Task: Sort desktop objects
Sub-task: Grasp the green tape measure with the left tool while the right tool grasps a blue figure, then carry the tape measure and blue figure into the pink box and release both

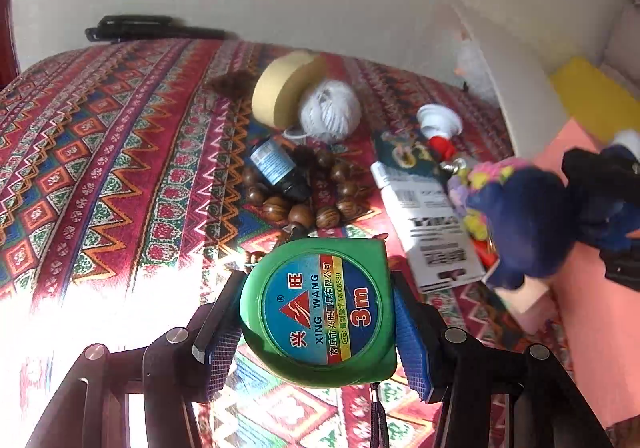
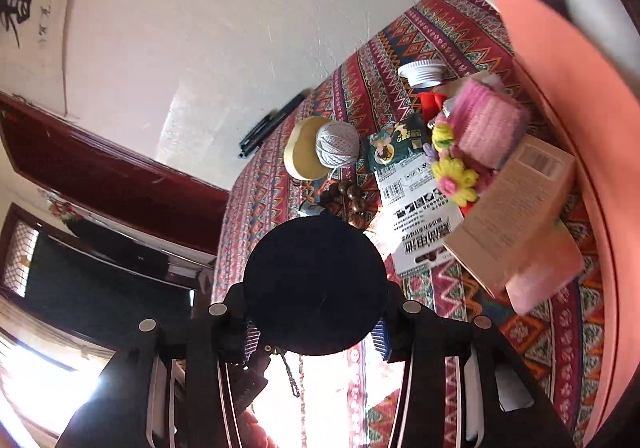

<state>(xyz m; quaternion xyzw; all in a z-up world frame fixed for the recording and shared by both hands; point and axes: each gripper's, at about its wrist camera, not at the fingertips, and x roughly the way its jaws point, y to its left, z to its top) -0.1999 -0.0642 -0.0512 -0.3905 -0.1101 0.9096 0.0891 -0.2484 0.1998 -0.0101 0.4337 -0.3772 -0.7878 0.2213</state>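
My left gripper (image 1: 318,332) is shut on a green 3 m tape measure (image 1: 320,300), held label-up between the blue pads (image 1: 412,340) above the patterned cloth. In the right wrist view my right gripper (image 2: 316,332) is shut on a dark blue ball (image 2: 316,284), which hides what lies straight ahead. The left wrist view shows that same dark blue ball (image 1: 520,215) at the right, hovering over the white card pack (image 1: 432,232), with the right gripper (image 1: 576,199) behind it.
On the red patterned cloth (image 1: 100,167) lie a tape roll (image 1: 280,87), white yarn (image 1: 330,111), a blue bottle (image 1: 276,167), wooden beads (image 1: 312,203), a green packet (image 1: 404,151), a white cap (image 1: 438,119) and knitted flowers (image 2: 456,171). A cardboard box (image 2: 516,207) leans by the pink bin (image 2: 568,87).
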